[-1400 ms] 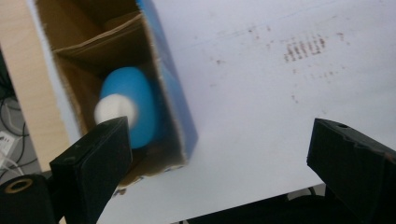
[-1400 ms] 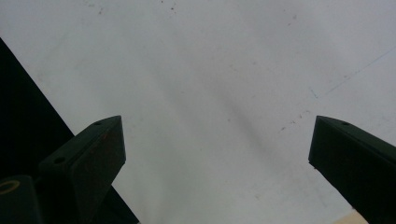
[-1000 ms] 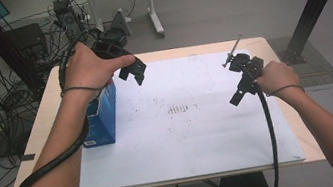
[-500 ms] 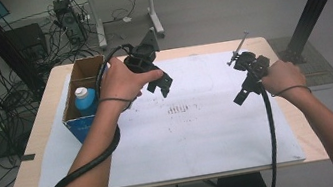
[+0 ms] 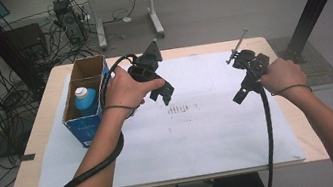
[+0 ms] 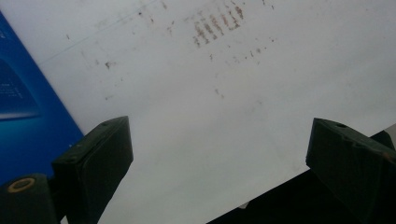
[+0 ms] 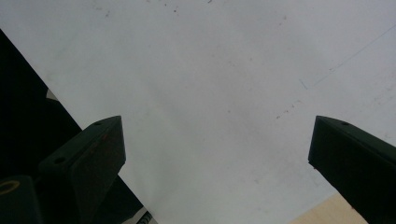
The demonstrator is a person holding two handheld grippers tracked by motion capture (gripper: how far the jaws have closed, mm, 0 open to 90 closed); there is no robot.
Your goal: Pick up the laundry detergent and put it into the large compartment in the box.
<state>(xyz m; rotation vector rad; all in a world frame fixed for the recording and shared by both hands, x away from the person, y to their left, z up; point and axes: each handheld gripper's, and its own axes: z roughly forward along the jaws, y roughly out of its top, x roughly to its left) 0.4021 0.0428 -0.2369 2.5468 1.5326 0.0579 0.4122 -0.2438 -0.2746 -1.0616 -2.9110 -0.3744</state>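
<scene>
left gripper [image 5: 161, 91] has swung right, off the box [image 5: 86, 106] | bottle [image 5: 85, 100] upright inside, now to its left | both grippers' jaws spread, empty | right gripper [image 5: 244, 88] well apart, farther

The high view is looking forward and down from above the person's side, taking in the whole table [image 5: 33, 160], the white paper sheet [image 5: 201, 133] and the floor far behind. The left gripper view is riding on the left gripper [image 6: 219, 163] and is looking down along its jaws, very near the sheet [image 6: 243, 93], with the blue box [image 6: 28, 116] at its left edge. The right gripper view is riding on the right gripper [image 7: 217, 161] and is also facing down close to the sheet [image 7: 210, 70]. All three views are sharing this sheet; the high view and the left gripper view are sharing the box [image 5: 90, 127] too.
</scene>
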